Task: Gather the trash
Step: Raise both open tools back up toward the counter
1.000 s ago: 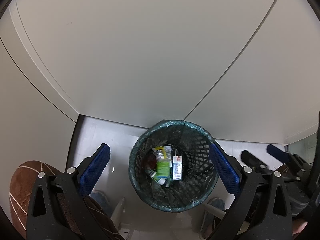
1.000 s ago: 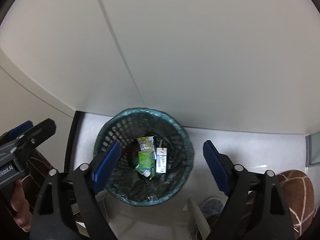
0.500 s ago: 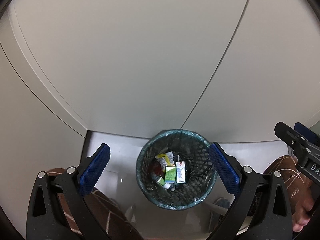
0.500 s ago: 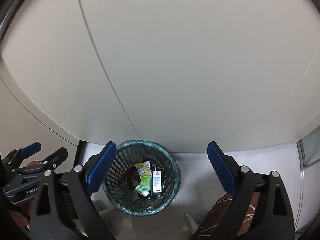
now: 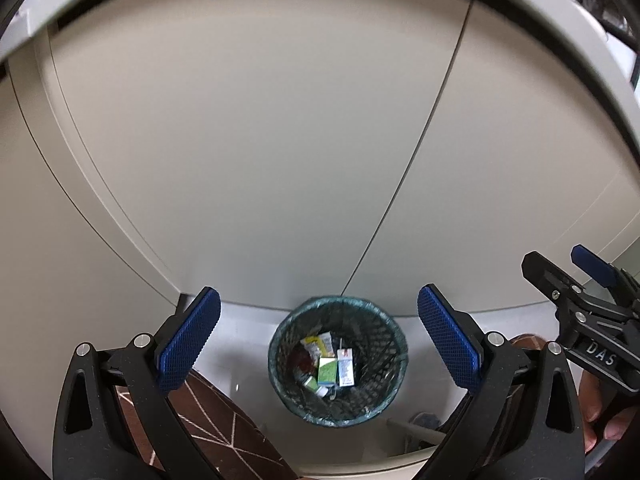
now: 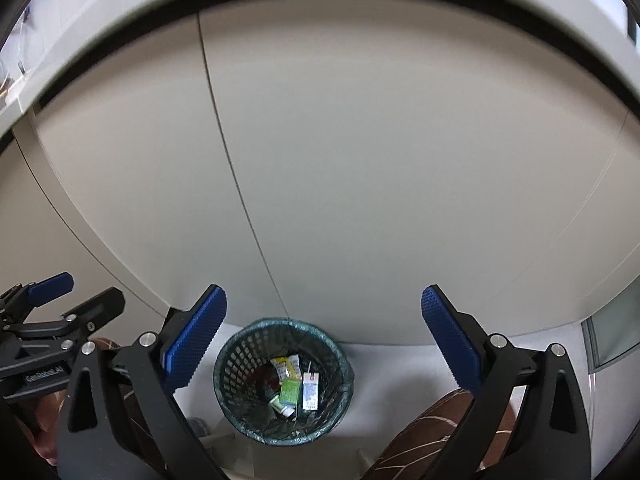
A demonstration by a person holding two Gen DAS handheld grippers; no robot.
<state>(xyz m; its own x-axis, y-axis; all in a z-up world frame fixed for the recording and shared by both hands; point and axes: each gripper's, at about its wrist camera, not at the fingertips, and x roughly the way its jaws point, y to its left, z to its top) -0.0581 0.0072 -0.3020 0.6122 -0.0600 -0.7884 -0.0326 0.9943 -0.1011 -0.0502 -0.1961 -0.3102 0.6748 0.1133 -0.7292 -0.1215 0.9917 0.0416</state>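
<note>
Left gripper [image 5: 318,344]: blue pads spread wide, nothing between them, aimed steeply down at the floor. Right gripper [image 6: 324,344]: jaws opening, already far apart, empty as well, pointing down in the same way. Each seen from the other's camera at the frame edge, side by side and apart.

Below both, a dark mesh wastebasket [image 5: 280,376] with a green liner, standing on the pale floor [image 6: 384,364] close to the foot of the cabinet doors [image 5: 256,160]. Inside, at the bottom: a green carton [image 5: 327,371], touching a white and blue carton [image 5: 345,367] on its right, a yellow and white wrapper [image 5: 318,345] behind them, a small white bottle [image 6: 280,405] in front. Something red beside the wrapper, too dark to identify.

Brown patterned trousers [image 5: 216,420] at the lower edge of both views.
</note>
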